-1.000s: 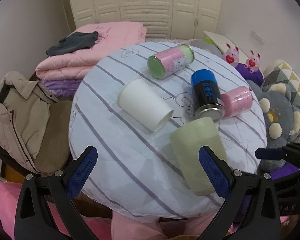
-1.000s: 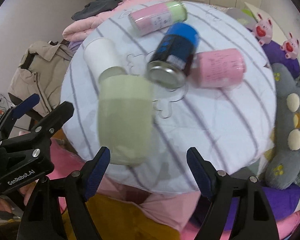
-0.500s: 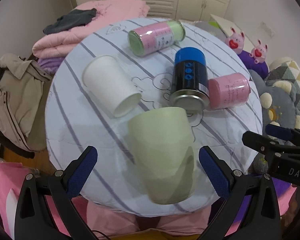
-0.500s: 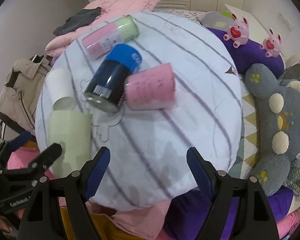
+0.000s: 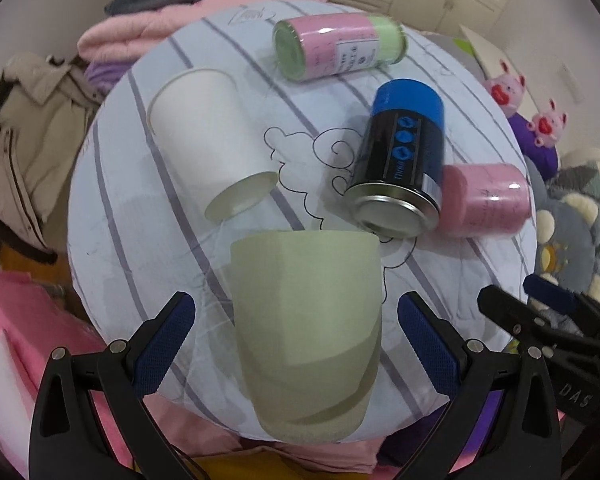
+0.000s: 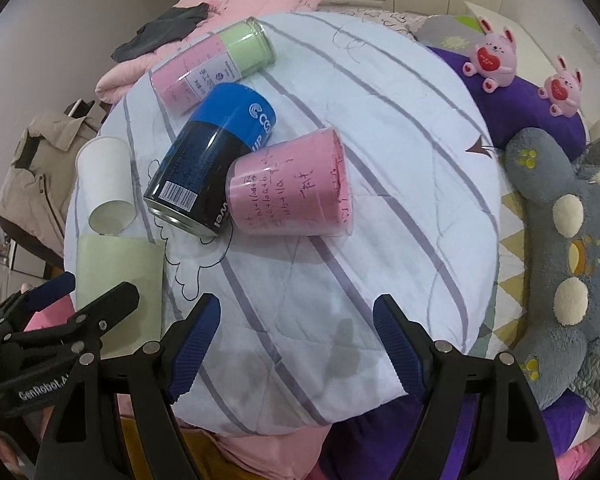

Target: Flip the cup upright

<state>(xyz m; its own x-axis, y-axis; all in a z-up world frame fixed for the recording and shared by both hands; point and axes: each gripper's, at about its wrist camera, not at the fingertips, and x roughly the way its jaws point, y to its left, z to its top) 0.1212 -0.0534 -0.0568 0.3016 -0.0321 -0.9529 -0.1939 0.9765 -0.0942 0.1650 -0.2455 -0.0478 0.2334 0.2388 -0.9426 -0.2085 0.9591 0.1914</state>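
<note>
A pale green cup lies on its side at the near edge of the round striped table, its base toward me. My left gripper is open, its blue pads on either side of the cup and apart from it. The cup also shows at the left of the right wrist view, partly behind the left gripper's black frame. My right gripper is open and empty over the table's near right part. A white paper cup and a pink cup also lie on their sides.
A blue and black can lies between the green cup and the pink cup. A pink and green tin lies at the far side. Plush toys sit to the right, a folded pink quilt and a beige jacket to the left.
My left gripper has moved in and centred on the green cup, which now lies between its open pads. My right gripper has swung right, away from the green cup.
</note>
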